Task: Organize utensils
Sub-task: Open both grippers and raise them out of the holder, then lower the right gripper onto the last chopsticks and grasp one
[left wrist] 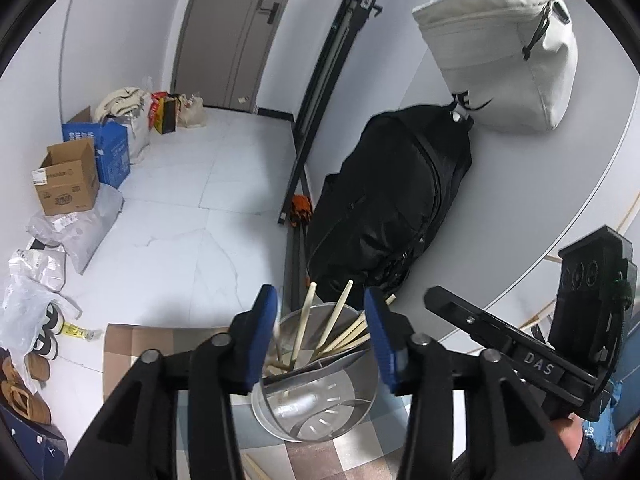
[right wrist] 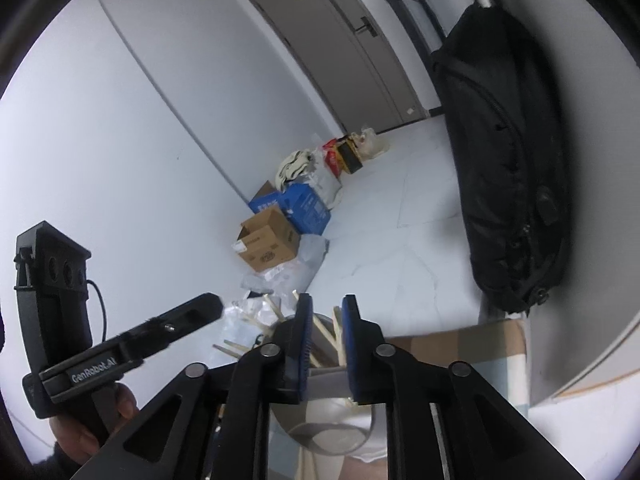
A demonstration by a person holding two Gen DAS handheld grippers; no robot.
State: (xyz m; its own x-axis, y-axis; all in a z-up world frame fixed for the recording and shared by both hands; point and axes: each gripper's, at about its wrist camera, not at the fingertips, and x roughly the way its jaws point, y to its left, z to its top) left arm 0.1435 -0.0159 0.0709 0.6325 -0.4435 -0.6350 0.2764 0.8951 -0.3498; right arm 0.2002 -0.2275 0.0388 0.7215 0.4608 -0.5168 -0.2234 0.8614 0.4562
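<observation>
Between the left gripper's (left wrist: 322,334) blue pads (left wrist: 264,336) stands a steel holder (left wrist: 320,396), a shiny round can on a checked cloth (left wrist: 132,344). The jaws are apart, well clear of the rim on both sides, with nothing pressed between them. Inside the holder lean several pale chopsticks (left wrist: 340,320), their tips fanned up and to the right, and a flat metal utensil (left wrist: 340,362) lies across the mouth; slots in the floor of the can show below it.

From the right wrist view, the right gripper (right wrist: 326,332) hangs over the same holder (right wrist: 332,428), its pads (right wrist: 306,336) a narrow gap apart. Chopsticks (right wrist: 324,332) cross that gap, but whether a pad touches one I cannot tell. A few more sticks (right wrist: 232,348) jut out to the left.

My judgement on handling: the chopsticks are light, stiff and smooth, so they will roll or pivot in a loose pinch; take one near its upper third, across the shaft, pads square to it. The holder looks thin-walled and light, likely to tip or slide on the cloth if a stick is dragged sideways, so lift straight along the stick. The metal utensil is probably slick; grip its flat handle.

Beyond the table, a black bag (left wrist: 392,204) leans on the wall, and boxes (left wrist: 68,180) sit on the pale floor.
</observation>
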